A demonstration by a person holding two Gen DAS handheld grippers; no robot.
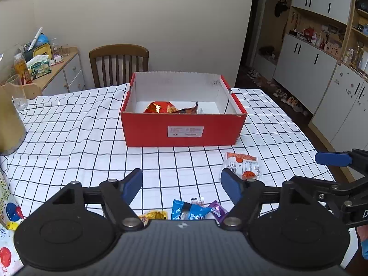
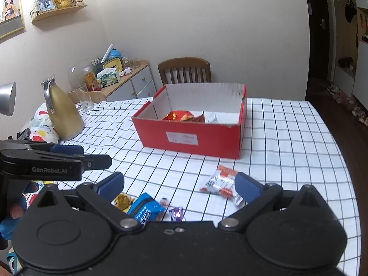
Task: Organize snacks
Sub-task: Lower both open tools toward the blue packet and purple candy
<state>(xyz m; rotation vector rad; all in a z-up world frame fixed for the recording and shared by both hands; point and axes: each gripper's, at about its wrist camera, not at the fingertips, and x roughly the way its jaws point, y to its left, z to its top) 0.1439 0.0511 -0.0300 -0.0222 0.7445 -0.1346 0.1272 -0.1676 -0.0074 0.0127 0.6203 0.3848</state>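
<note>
Snacks [image 1: 188,211] in blue, purple, yellow wrappers lie loose before both wide, empty fingers [image 1: 231,187].

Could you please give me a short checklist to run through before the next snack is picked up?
1. Left gripper jaws open, nothing between them: ok.
2. Right gripper jaws open and empty: ok.
3. Red box open on top, with floor space free beside the orange bag: ok.
4. White-and-orange packet lies flat on the cloth, apart from other snacks: ok.
5. Blue packet, purple candy and yellow snack lie close together; a clean single grasp: cannot tell.
6. Path from snacks to box free of obstacles: ok.
</note>
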